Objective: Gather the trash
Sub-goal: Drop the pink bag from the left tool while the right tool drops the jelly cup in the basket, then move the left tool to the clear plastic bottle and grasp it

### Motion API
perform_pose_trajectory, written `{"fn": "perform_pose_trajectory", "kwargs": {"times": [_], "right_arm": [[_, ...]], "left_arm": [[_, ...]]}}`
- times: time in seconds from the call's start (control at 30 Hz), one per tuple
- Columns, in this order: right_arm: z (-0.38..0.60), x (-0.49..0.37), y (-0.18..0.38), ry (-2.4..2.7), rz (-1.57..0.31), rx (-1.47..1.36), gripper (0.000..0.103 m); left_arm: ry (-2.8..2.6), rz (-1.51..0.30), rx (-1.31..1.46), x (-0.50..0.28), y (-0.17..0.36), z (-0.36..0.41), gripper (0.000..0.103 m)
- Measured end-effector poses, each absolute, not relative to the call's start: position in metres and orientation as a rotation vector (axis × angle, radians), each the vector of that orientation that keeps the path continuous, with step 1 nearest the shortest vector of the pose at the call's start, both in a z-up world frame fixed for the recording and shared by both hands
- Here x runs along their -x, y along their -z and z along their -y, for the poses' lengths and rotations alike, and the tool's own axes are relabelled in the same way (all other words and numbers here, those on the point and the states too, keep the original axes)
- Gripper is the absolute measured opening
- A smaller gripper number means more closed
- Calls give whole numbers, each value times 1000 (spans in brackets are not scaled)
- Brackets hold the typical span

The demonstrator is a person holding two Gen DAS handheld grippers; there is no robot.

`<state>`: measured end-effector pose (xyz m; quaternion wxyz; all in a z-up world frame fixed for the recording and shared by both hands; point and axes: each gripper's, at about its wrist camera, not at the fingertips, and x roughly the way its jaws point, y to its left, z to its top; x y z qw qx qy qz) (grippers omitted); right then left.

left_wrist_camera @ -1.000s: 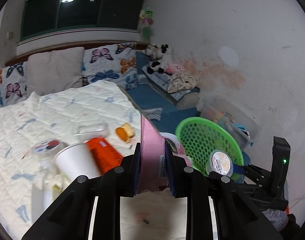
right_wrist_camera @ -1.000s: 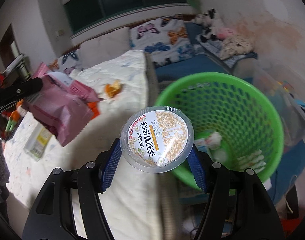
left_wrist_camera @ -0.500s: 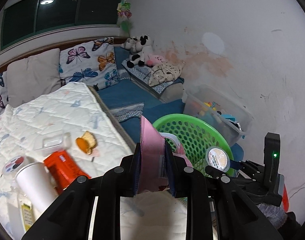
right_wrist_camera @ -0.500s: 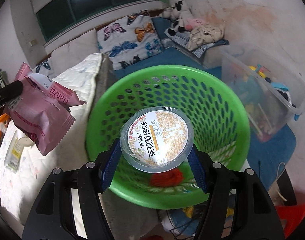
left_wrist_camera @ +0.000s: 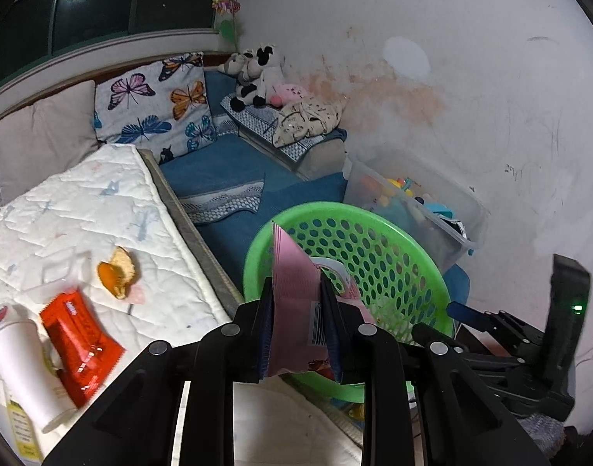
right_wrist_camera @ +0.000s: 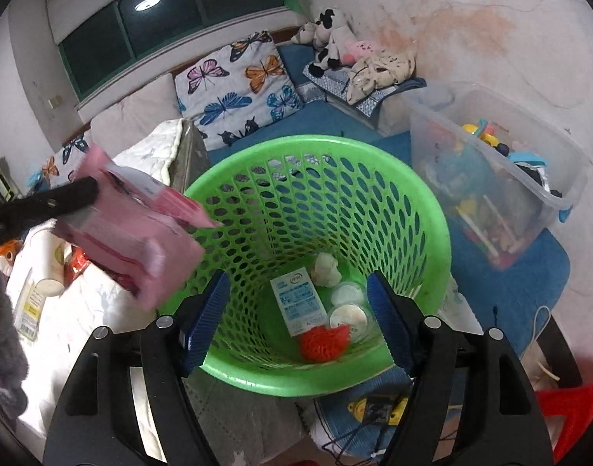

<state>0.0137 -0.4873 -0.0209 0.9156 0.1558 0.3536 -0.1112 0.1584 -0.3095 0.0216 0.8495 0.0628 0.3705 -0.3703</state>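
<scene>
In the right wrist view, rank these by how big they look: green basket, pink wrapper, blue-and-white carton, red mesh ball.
1. green basket
2. pink wrapper, though it is nearer the camera, which inflates it
3. blue-and-white carton and red mesh ball look about alike; no ranking between them.

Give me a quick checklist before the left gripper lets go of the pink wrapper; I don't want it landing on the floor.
1. Left gripper shut on pink wrapper: ok.
2. Wrapper fully over green basket: not ok, it hangs at the rim's left edge.
3. Right gripper open with nothing between its fingers: ok.
4. Right gripper out of the drop path: not ok, it sits over the basket mouth.
5. Room left in basket: ok.
</scene>
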Motion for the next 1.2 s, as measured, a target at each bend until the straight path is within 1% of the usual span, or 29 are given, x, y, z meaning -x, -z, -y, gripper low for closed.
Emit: {"fn": "perform_pose_trajectory", "kwargs": {"times": [0.07, 0.1, 0.17, 0.27, 0.3, 0.47, 0.67, 1.1, 1.13, 1.17, 1.2], "right_arm": [[487, -11, 18, 227, -722, -319, 74], [486, -9, 18, 226, -719, -317, 74], [485, -8, 17, 224, -716, -319, 74], [483, -6, 16, 219, -712, -321, 74], [483, -6, 15, 218, -711, -322, 74], [477, -4, 11, 205, -706, -322, 74], [463, -7, 10, 175, -707, -317, 74], [403, -24, 7, 49, -723, -282, 75], [399, -26, 6, 40, -723, -278, 75], [394, -28, 5, 30, -723, -273, 75], [388, -30, 4, 19, -725, -268, 75]], "left_arm": [[779, -785, -139, -157, -17, 314, 25], [780, -789, -138, -157, -14, 316, 29], [776, -796, -136, -156, -10, 317, 29], [774, -812, -135, -156, -5, 317, 36], [774, -812, -135, -157, -4, 316, 37], [765, -814, -128, -155, -2, 307, 37], [714, -809, -101, -151, -3, 279, 37], [481, -754, -102, -138, -11, 180, 37], [459, -749, -100, -139, -12, 172, 38], [436, -745, -99, -139, -14, 164, 42], [406, -736, -97, -140, -15, 152, 42]]}}
